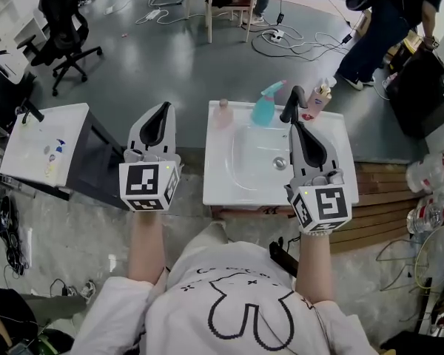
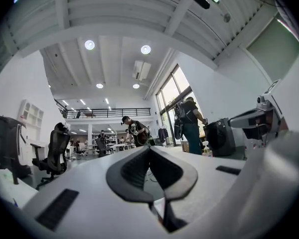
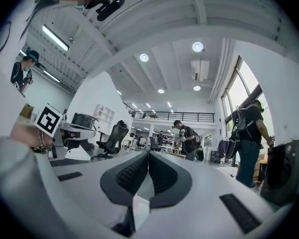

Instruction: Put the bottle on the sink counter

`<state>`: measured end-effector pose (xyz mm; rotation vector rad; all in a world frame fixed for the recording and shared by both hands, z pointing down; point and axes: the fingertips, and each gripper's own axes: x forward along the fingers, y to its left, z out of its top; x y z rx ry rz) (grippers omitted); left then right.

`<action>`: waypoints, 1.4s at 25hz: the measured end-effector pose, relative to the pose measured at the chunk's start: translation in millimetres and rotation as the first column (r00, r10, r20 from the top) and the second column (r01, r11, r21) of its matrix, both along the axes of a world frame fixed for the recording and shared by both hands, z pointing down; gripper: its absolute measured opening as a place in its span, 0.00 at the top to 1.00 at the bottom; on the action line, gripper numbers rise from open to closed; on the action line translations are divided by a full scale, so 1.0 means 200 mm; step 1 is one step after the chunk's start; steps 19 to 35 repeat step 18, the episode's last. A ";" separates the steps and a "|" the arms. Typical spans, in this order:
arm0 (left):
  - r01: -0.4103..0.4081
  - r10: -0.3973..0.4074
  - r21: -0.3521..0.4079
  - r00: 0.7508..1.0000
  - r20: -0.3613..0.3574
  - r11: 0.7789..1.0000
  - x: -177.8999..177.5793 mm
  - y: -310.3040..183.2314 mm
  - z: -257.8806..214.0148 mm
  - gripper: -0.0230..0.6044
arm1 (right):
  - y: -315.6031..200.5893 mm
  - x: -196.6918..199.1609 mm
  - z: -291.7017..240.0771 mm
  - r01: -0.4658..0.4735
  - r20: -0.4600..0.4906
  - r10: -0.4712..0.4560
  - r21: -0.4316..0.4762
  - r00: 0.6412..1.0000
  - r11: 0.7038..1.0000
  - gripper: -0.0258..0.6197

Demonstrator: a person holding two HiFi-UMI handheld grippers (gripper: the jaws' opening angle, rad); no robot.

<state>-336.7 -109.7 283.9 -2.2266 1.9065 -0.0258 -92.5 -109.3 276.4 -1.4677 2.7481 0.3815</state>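
Teal sprayer [image 1: 266,106], pink bottle [image 1: 223,114] — on sink [image 1: 218,183]

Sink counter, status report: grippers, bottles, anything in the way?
Left gripper shut, empty. Right gripper shut, empty, over the sink. Pink bottle, teal spray bottle, third bottle standing on its back ledge. No obstruction seen.

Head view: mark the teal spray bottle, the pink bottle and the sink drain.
teal spray bottle [image 1: 264,111], head view, on its body.
pink bottle [image 1: 223,115], head view, on its body.
sink drain [image 1: 280,163], head view, on its centre.
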 end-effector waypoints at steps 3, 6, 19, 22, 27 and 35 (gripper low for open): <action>-0.001 0.001 0.003 1.000 0.020 1.000 0.02 0.00 -0.02 0.95 | 0.01 0.03 -0.02 -0.009 0.004 0.009 0.014 1.000 1.000 0.92; -0.007 0.007 0.006 0.999 0.032 1.000 0.04 0.00 -0.03 0.95 | 0.02 0.05 -0.03 -0.022 0.009 0.021 0.022 1.000 1.000 0.92; -0.014 0.013 0.023 0.999 0.050 1.000 0.10 -0.01 -0.02 0.95 | 0.02 0.09 0.00 -0.010 0.001 0.010 0.019 1.000 1.000 0.92; -0.014 0.013 0.023 0.999 0.050 1.000 0.10 -0.01 -0.02 0.95 | 0.02 0.09 0.00 -0.010 0.001 0.010 0.019 1.000 1.000 0.92; -0.014 0.013 0.023 0.999 0.050 1.000 0.10 -0.01 -0.02 0.95 | 0.02 0.09 0.00 -0.010 0.001 0.010 0.019 1.000 1.000 0.92; -0.014 0.013 0.023 0.999 0.050 1.000 0.10 -0.01 -0.02 0.95 | 0.02 0.09 0.00 -0.010 0.001 0.010 0.019 1.000 1.000 0.92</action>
